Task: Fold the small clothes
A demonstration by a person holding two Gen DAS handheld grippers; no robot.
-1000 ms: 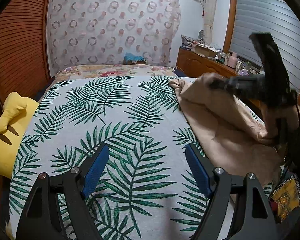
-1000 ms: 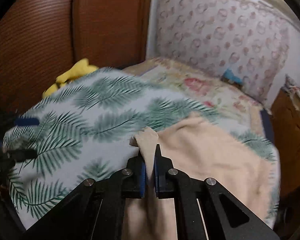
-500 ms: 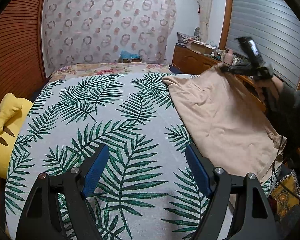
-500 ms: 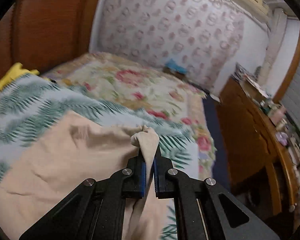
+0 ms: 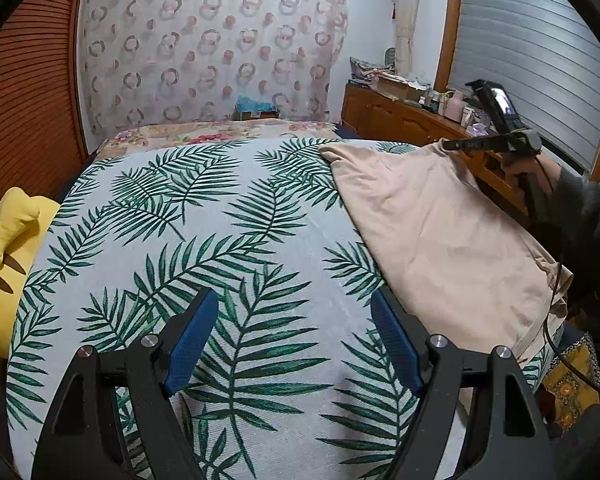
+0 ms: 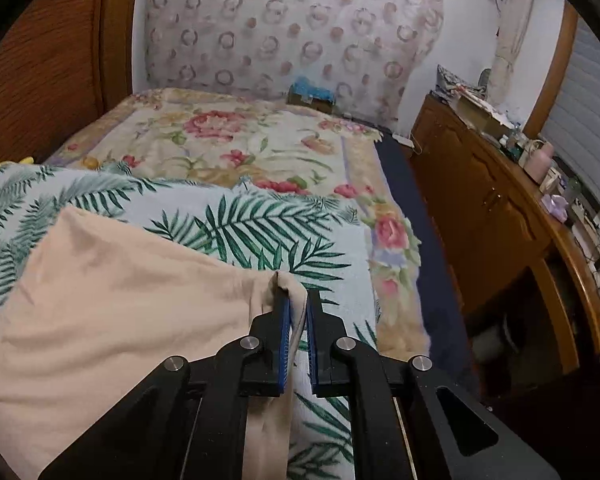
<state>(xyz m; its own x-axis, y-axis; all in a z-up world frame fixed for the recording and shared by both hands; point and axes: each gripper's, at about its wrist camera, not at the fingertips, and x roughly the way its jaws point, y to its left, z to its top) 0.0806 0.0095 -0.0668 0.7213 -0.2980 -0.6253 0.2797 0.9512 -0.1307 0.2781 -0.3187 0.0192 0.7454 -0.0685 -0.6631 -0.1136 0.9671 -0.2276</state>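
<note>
A beige garment [image 5: 440, 232] lies spread on the right side of the leaf-print bedspread [image 5: 220, 240]. My right gripper [image 6: 296, 304] is shut on a far corner of the beige garment [image 6: 112, 320] and holds it stretched toward the bed's right edge. In the left wrist view the right gripper [image 5: 450, 145] shows at the far right, pinching that corner. My left gripper [image 5: 292, 324] is open and empty, above the bare bedspread to the left of the garment.
A yellow plush toy [image 5: 8, 248] lies at the bed's left edge. A floral blanket [image 6: 240, 148] covers the far end. A wooden dresser [image 6: 500, 216] with clutter runs along the right. A patterned cloth [image 5: 204, 48] hangs on the back wall.
My right gripper swung the held garment corner from over the bed to the right, unfolding the garment flat. The left gripper stayed nearly still and open.
</note>
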